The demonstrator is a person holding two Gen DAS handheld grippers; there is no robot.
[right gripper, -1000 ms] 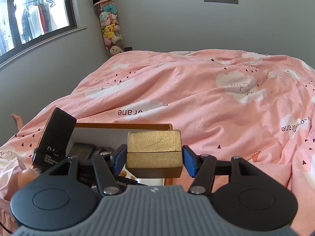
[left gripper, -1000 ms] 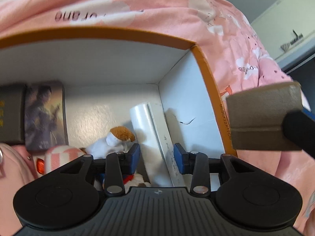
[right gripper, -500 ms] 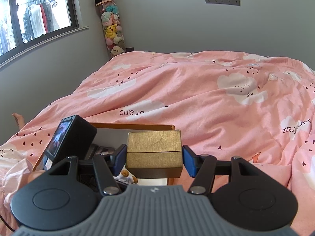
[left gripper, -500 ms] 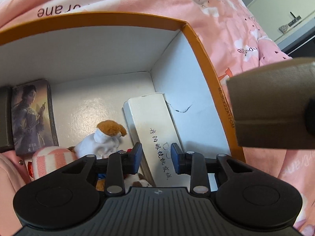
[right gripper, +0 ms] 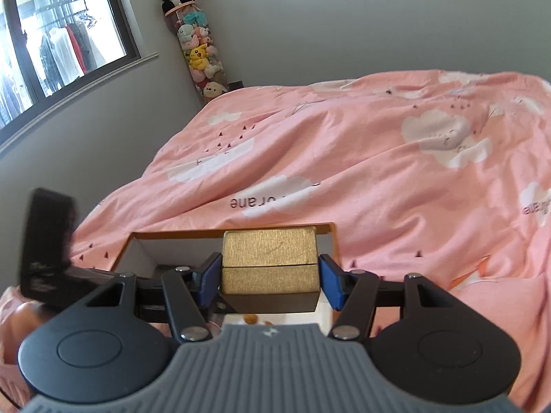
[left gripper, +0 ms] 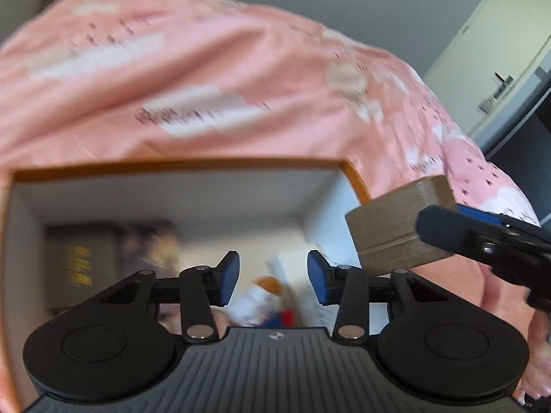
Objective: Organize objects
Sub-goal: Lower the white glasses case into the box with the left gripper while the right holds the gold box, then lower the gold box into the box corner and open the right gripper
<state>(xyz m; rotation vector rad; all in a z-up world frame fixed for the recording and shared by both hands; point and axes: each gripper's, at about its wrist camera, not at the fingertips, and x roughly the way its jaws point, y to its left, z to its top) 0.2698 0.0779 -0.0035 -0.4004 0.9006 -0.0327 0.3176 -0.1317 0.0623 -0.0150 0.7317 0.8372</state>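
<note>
The pink duvet (right gripper: 396, 172) with its white cloud print covers the bed and fills most of both views. On it sits the orange-rimmed cardboard box (left gripper: 193, 167), open at the top, white inside. My left tongs (left gripper: 273, 277) hang over the box's interior with the blue pads apart and nothing between them. Below them, blurred, lie a dark box with yellow lettering (left gripper: 79, 265) against the left wall, a white carton (left gripper: 289, 268) near the right wall, and a small plush toy with an orange-brown head (left gripper: 270, 292) on the floor of the box. My right tongs (right gripper: 269, 277) are clamped on the gold box (right gripper: 269, 261), pads pressed to its two sides. That gold box is held in the air over the right rim of the cardboard box, touching nothing else.
</note>
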